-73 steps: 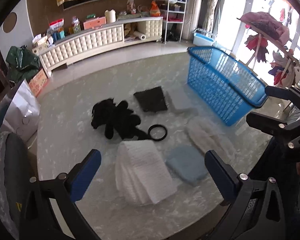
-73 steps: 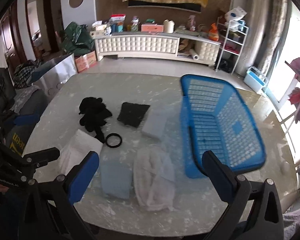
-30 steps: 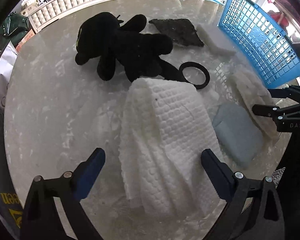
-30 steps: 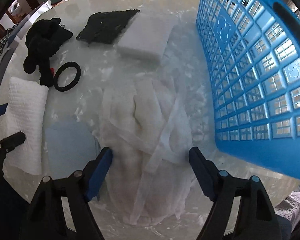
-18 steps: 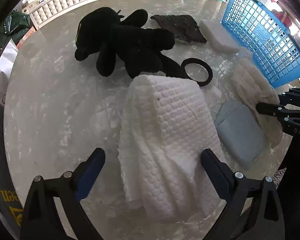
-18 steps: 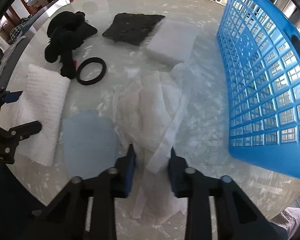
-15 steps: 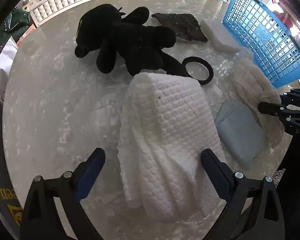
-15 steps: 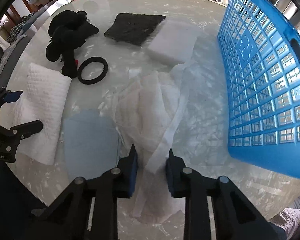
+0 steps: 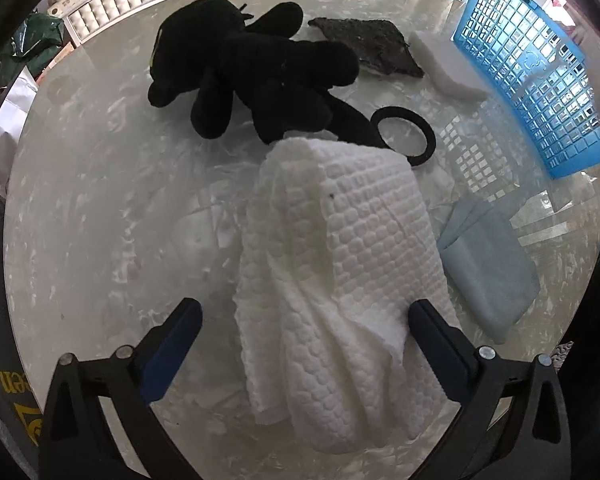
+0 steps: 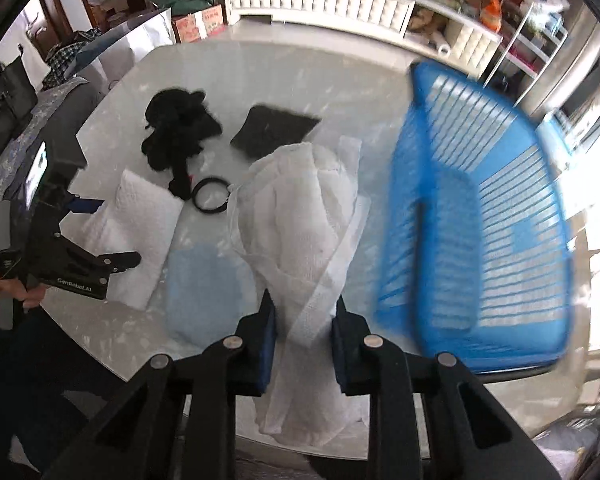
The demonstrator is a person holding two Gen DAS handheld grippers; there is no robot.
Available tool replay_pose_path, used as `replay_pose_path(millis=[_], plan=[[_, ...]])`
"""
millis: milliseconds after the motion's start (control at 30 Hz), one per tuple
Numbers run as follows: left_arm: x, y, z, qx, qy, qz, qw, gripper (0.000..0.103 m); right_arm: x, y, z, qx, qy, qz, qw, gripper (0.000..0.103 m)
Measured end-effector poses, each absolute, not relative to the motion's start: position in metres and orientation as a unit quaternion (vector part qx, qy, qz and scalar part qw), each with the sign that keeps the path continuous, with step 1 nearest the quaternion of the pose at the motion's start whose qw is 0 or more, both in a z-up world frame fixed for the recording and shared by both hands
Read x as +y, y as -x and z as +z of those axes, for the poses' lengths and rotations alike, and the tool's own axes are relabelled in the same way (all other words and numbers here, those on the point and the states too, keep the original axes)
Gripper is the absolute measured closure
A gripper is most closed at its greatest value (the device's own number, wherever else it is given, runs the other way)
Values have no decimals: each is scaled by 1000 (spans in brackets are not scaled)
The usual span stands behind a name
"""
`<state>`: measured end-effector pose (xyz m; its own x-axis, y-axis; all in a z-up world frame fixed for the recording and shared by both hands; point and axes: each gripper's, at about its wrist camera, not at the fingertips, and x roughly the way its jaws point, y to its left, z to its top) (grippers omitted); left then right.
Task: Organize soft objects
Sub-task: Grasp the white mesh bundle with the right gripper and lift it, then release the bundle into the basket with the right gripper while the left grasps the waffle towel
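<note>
My left gripper (image 9: 304, 312) hangs low over the folded white waffle towel (image 9: 340, 240), one finger on each side of its near end. Its jaws are opening and do not press the towel. My right gripper (image 10: 304, 312) is shut on a white gauze cloth (image 10: 300, 208), which hangs bunched from the pads above the table. The blue basket (image 10: 480, 208) stands just to the right of it, blurred. A light blue cloth (image 10: 204, 280) lies flat under the gauze cloth's left side. The left gripper (image 10: 112, 232) also shows in the right wrist view, over the waffle towel (image 10: 140, 224).
On the round marble table (image 9: 100, 200) lie a black plush toy (image 9: 260, 68), a black ring (image 9: 404, 136), a dark square cloth (image 9: 372, 44) and a white foam block (image 9: 448, 68). The basket (image 9: 532, 80) stands at the right edge. A person's hand (image 10: 4, 284) holds the left gripper.
My right gripper has shut on the gauze cloth and risen with it, so the cloth is off the table. The left gripper has stayed over the waffle towel.
</note>
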<state>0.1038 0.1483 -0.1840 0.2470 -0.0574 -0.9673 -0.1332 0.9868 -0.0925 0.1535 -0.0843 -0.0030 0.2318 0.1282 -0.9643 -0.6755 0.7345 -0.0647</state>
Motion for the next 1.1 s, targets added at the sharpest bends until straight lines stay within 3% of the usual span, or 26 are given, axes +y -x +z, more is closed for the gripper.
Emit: replay_pose_path(millis=[433,867,967,1033,1100], plan=[[141,-107,-188,608,77,35,789,0,-150,-233,45,522,213,217,797,80],[130,-117,-190,614,72,35,785,0,-164,-289,-22,574,223,185,766,80],[125,-117,-187,610,67,23,789,10,-165,-297,-42,590,220,185,754,80],[121,-116,-183,607,68,16,792,25,-166,-304,-55,608,210,186,743,80],[115,-116,-181,607,69,12,792,34,-164,-311,-66,620,210,190,732,80]])
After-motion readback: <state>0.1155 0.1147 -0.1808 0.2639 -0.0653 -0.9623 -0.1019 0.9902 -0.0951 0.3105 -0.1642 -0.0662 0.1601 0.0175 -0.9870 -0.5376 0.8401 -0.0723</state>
